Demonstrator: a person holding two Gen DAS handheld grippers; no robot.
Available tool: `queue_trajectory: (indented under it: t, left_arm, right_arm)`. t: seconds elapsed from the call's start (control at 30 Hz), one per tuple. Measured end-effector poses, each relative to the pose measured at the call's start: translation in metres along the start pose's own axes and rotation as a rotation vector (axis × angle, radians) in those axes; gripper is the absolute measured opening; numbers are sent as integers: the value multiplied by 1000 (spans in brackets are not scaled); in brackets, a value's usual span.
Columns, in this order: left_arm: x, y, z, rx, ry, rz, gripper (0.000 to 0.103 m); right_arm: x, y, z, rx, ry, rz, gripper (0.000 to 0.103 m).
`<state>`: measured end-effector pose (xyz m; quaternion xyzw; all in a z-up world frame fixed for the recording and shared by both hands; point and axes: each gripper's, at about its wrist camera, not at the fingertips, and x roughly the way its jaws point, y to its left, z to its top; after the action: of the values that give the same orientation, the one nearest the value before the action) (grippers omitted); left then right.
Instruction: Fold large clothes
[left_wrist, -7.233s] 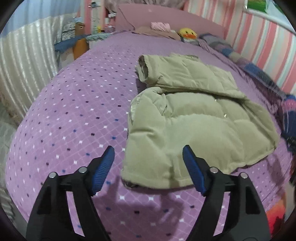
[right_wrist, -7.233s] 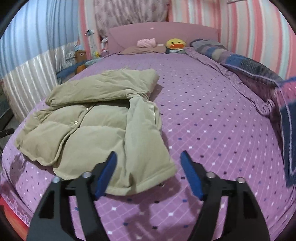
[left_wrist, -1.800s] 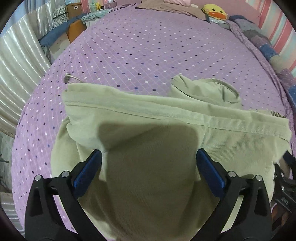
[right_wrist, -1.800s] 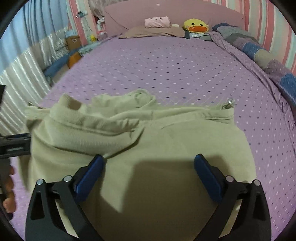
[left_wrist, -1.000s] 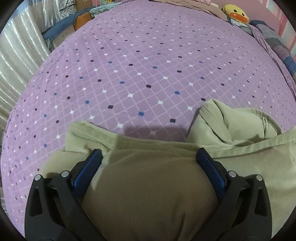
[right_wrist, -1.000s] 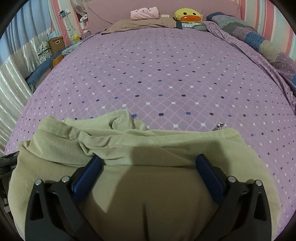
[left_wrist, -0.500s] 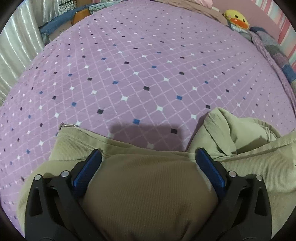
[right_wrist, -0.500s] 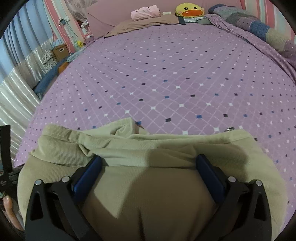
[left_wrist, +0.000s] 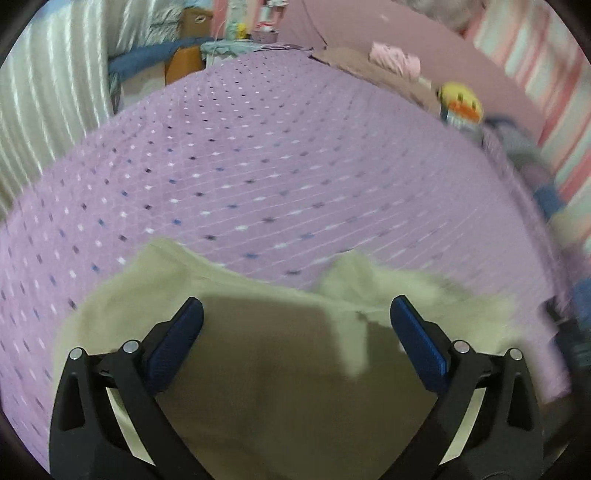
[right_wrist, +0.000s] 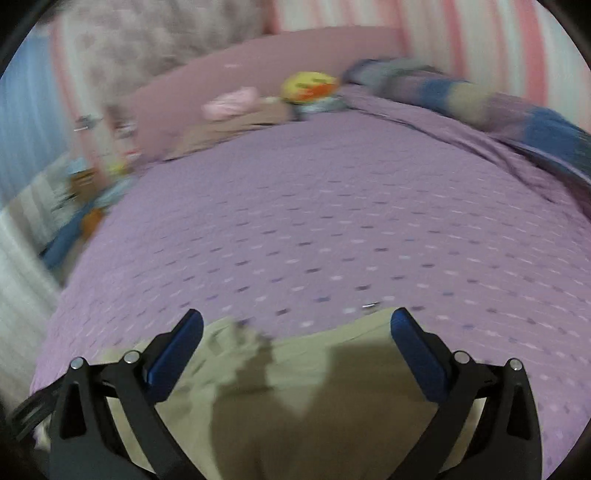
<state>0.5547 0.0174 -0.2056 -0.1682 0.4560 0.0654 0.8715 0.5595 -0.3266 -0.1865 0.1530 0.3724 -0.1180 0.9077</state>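
Observation:
The beige padded jacket (left_wrist: 266, 369) lies folded on the purple dotted bedspread (left_wrist: 258, 177), filling the lower part of the left wrist view. My left gripper (left_wrist: 295, 321) hovers over it, open, its blue pads (left_wrist: 186, 328) wide apart and holding no cloth. In the right wrist view the same jacket (right_wrist: 314, 391) sits low under my right gripper (right_wrist: 295, 332), which is also open and holds nothing. A small metal zip pull (right_wrist: 370, 305) shows at the jacket's far edge. Both views are blurred by motion.
The bedspread (right_wrist: 332, 221) stretches to a pink headboard (right_wrist: 258, 70). A yellow duck plush (right_wrist: 308, 86) and a pink bundle (right_wrist: 231, 99) lie at the head. A patchwork blanket (right_wrist: 517, 118) runs along the right side. Boxes and clutter (left_wrist: 184, 62) stand off the left edge.
Both grippers have tipped up and drawn back from the jacket, so more bed and headboard show. The jacket stays on the bed, lower in both views. Both grippers remain open.

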Motion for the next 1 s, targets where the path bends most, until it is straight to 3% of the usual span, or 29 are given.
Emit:
queue_trajectory:
  t: [0.07, 0.17, 0.4, 0.6, 0.77, 1.0]
  left_arm:
    - [6, -25, 7, -6, 41, -37, 100]
    - [27, -54, 2, 54, 21, 65, 100]
    - [51, -56, -19, 66, -41, 173, 100]
    - [70, -61, -24, 106, -97, 180, 100]
    - [89, -66, -20, 128, -88, 204, 100]
    - [106, -68, -15, 107, -98, 169, 100]
  right_arm:
    - [8, -1, 5, -21, 8, -47, 101]
    - [20, -3, -7, -121, 3, -18, 101]
    - [50, -6, -29, -119, 46, 25, 101]
    - [60, -27, -39, -35, 57, 132, 102]
    - [72, -16, -39, -82, 75, 85, 102]
    - [82, -10, -37, -92, 75, 68, 102]
